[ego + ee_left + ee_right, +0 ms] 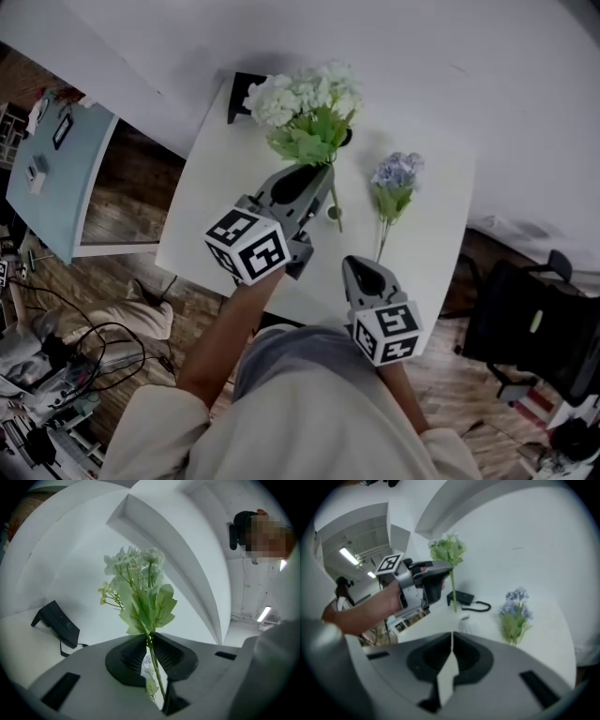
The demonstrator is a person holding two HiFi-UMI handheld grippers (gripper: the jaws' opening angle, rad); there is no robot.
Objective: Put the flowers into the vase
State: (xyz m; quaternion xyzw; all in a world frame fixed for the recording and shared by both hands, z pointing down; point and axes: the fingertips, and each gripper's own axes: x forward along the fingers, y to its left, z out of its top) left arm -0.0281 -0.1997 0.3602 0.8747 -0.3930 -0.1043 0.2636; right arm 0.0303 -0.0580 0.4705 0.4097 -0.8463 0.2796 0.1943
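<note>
Two flower stems in play. The white flowers (305, 98) are off the bench (225, 202), held in the left claw (323, 176). Its jaws are narrow, with the pads pinching the green stem (155, 663) just under the leaves. The blooms are up and the stem's tail hangs below the claw. The blue flower (396, 178) lies flat on the bench to the right, untouched. The right claw (360, 269) is fully closed with nothing in it, near the bench's front edge. A small white vase (464, 623) stands on the bench between the two flowers, below the hanging tail; I can't make out its mouth. A black box (246, 91) with a cable sits at the back.

Handling, my read:
- Both look like artificial sprigs: very light, with a thin, wiry stem.
- The head is top-heavy, so the stem may pivot in the pads.
- Grip the stem only; blooms and leaves crush and slip.
- Take the blue one mid-stem, clear of the leaves, leaving the tail free.
- The vase looks light and could tip if nudged sideways, so enter it vertically.
</note>
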